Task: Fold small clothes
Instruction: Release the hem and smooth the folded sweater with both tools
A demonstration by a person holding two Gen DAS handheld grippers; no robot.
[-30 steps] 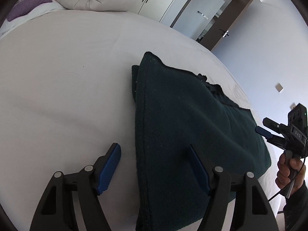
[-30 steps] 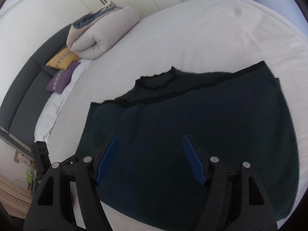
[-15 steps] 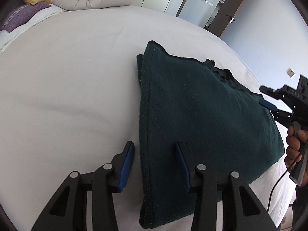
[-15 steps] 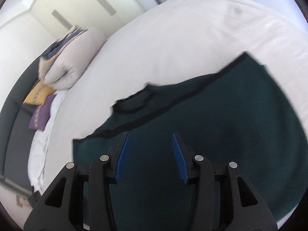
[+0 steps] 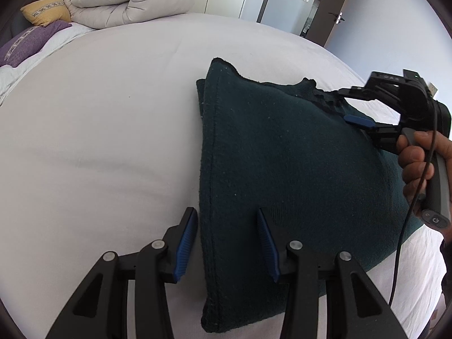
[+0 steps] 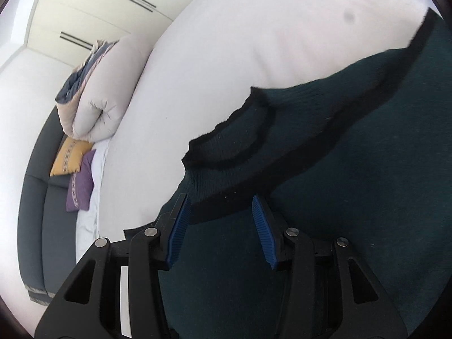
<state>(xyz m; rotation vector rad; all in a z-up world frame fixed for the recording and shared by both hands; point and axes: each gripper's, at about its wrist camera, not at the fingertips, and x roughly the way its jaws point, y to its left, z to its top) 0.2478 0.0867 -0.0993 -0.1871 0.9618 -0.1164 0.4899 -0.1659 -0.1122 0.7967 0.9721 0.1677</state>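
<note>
Your dark green sweater (image 5: 282, 169) lies folded on the white bed (image 5: 99, 127), black-trimmed collar up top; your left gripper (image 5: 226, 240) straddles its folded edge, jaws apart, and your right gripper (image 6: 220, 226) gapes over the collar.

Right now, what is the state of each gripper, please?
Left gripper: open, fingers astride the folded edge of the dark green garment, holding nothing.
Right gripper: open, at the garment's neckline, holding nothing.

My white-sheeted bed (image 5: 99, 118) carries the folded dark green sweater (image 5: 282, 169), a rolled beige duvet (image 5: 127, 0), and yellow (image 5: 45, 14) and purple (image 5: 28, 42) pillows.
</note>
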